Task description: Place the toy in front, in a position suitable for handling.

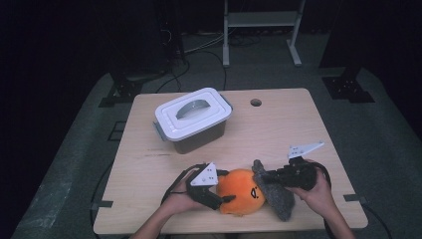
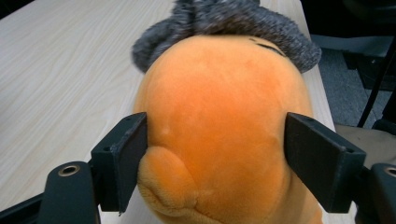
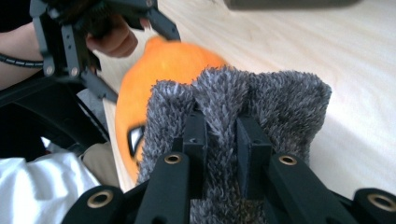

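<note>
A round orange plush toy (image 1: 241, 191) lies near the table's front edge. My left gripper (image 1: 226, 185) reaches in from its left side. In the left gripper view its two pads press into the toy's (image 2: 219, 116) flanks, so my left gripper (image 2: 215, 154) is shut on it. A grey fuzzy knitted hat (image 1: 278, 196) lies against the toy's right side and drapes over its top (image 2: 210, 18). My right gripper (image 1: 263, 177) comes from the right. In the right gripper view it (image 3: 222, 126) pinches a raised fold of the hat (image 3: 280, 102), with the orange toy (image 3: 163, 70) behind.
A storage box with a white handled lid (image 1: 193, 117) stands at the back left of the wooden table (image 1: 283, 124). A small round hole (image 1: 256, 102) sits near the far edge. A metal stand (image 1: 261, 20) and cables are on the floor beyond.
</note>
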